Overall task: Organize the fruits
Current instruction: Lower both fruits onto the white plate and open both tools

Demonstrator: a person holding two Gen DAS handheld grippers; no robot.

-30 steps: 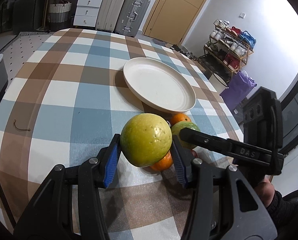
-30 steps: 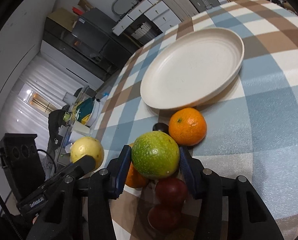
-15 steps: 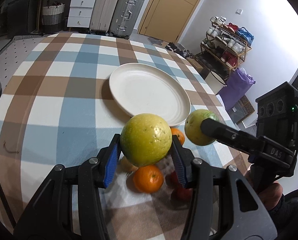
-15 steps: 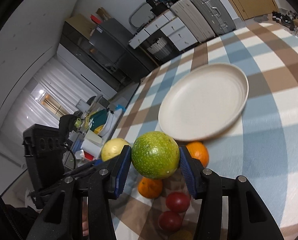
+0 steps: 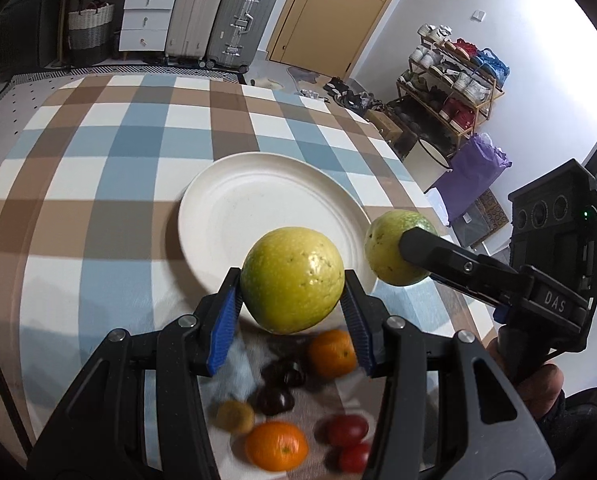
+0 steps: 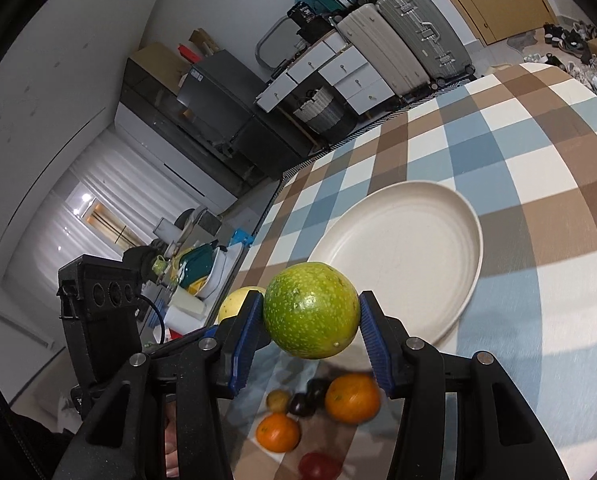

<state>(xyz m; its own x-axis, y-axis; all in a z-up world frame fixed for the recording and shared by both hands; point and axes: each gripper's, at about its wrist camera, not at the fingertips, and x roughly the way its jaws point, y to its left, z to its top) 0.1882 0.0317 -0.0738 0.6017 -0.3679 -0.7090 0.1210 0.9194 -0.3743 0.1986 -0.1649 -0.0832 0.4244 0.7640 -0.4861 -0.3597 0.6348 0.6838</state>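
Checkered tablecloth (image 5: 98,184), white plate (image 5: 234,200) centre. Left gripper (image 5: 292,308) clamps yellow-green fruit (image 5: 292,278); right gripper (image 6: 310,330) clamps green fruit (image 6: 310,310), both aloft near plate's near rim; round, no long axis. Oranges (image 5: 276,446) below.

Loose fruit pile (image 5: 298,408) motion-blurred; dark pcs (image 6: 308,398) unidentifiable; yellow fruit (image 6: 238,302) mostly hidden behind right gripper (image 6: 312,330).

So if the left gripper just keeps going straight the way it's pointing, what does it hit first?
Probably the white plate: the left gripper, shut on the yellow-green fruit, points over the plate's near rim. Height above it is unclear.
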